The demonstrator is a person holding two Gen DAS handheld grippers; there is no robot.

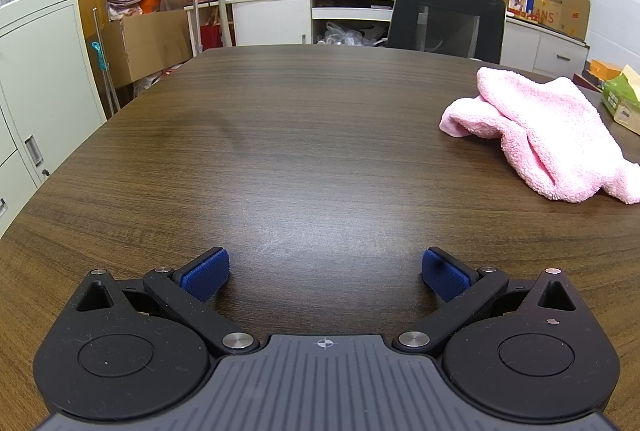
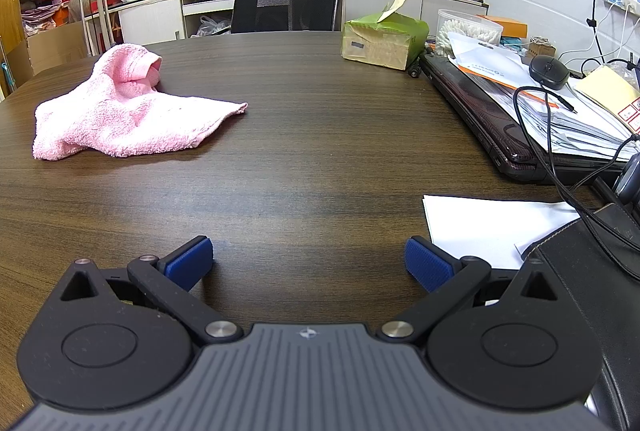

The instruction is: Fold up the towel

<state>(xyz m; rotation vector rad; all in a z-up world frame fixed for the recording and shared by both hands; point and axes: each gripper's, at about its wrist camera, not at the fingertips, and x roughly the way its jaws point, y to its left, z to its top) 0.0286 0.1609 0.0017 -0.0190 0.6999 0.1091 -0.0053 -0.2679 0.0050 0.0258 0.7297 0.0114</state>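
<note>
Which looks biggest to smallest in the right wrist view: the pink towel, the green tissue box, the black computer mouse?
As they look in the right wrist view:
1. pink towel, crumpled on the table, widest by far
2. green tissue box, though it sits farther back, so its true size against the towel is unsure
3. black computer mouse, clearly smallest

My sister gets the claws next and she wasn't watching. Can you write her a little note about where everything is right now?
Left claw: open, holding nothing, low over the bare wooden table.
Right claw: open, holding nothing, also over the table.
Pink towel: lying crumpled in a heap on the table, ahead and to the right of the left claw, ahead and to the left of the right claw. Neither claw touches it.
Done: nothing yet.
Left: reach the towel, spread it flat, then fold it.
Note: the green tissue box and laptop sit to the right.
</note>
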